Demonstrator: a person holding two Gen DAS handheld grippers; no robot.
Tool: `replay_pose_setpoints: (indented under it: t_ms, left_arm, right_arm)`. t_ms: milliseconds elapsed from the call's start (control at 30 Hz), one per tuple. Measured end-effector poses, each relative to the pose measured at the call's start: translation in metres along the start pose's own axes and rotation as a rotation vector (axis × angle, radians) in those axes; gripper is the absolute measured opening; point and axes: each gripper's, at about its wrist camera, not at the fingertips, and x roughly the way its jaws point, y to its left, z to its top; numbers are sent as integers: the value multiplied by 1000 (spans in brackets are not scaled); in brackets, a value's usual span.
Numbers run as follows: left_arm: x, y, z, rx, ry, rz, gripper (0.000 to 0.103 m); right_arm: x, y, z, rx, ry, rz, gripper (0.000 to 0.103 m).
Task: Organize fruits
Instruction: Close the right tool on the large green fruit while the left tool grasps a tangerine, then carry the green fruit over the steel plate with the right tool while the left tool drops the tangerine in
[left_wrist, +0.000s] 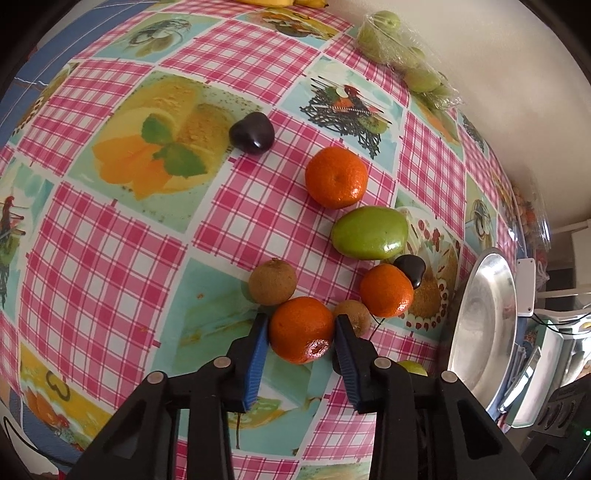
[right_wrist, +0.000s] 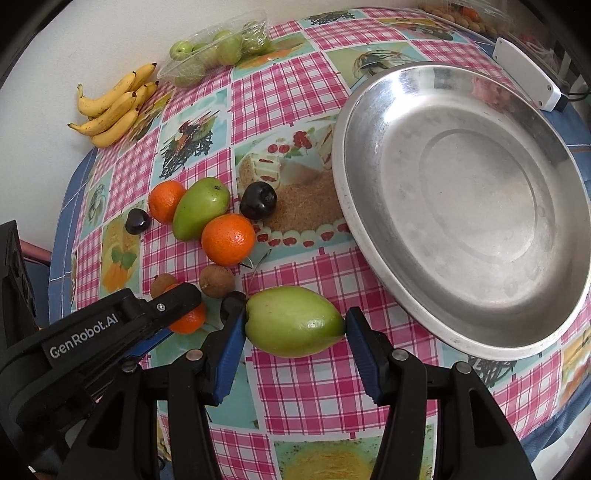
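Both tongs point steeply down: the left gripper (left_wrist: 301, 328) squeezes an orange (left_wrist: 301, 329) between its pads, and the right gripper (right_wrist: 295, 323) clamps a green fruit (right_wrist: 293, 321) lengthwise on the tablecloth (right_wrist: 314, 266), just beside the empty metal plate (right_wrist: 546, 332), probably their destination.

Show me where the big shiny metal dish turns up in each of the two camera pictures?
Left wrist view: the round silver metal dish sits at the right edge, seen nearly edge-on, squeezed narrow, right of the fruit.
Right wrist view: the same dish fills the upper right, seen from above, with nothing in it.
Shared landmark: the clear plastic tray of small green fruits by the white wall.
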Motion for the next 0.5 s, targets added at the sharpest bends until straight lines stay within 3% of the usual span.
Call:
replay_pose_setpoints:
  t_ms: [500]
  left_arm:
    - [-37, -12, 7, 14, -120, -18, 38]
  right_arm:
    - [-23, 12, 7, -14, -81, 24, 57]
